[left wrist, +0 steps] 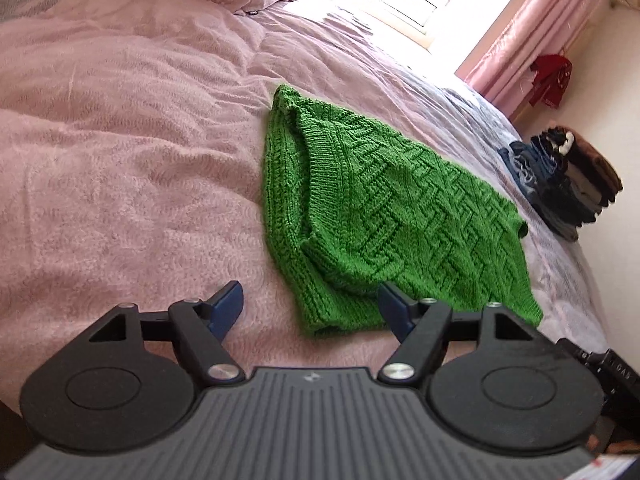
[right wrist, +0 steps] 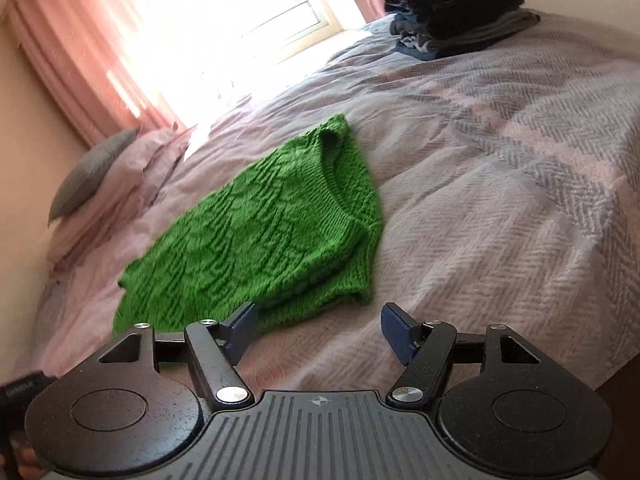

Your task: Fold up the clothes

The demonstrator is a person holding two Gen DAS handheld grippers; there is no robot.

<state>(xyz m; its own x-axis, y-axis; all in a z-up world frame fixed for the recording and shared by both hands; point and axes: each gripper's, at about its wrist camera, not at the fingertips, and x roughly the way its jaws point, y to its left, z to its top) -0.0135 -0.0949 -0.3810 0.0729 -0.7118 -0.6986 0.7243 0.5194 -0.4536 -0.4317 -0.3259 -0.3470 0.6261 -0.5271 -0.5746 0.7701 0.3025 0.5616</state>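
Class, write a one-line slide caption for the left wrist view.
Open left tool poised over the near edge of a partly folded green knitted sweater on a pink bedspread.

Folded green knit sweater on bed

Each of the 2 wrist views looked forward and downward over its own fingers, low and near the bed. Both shared the green sweater, the clothes stack and the window, seen from opposite sides.
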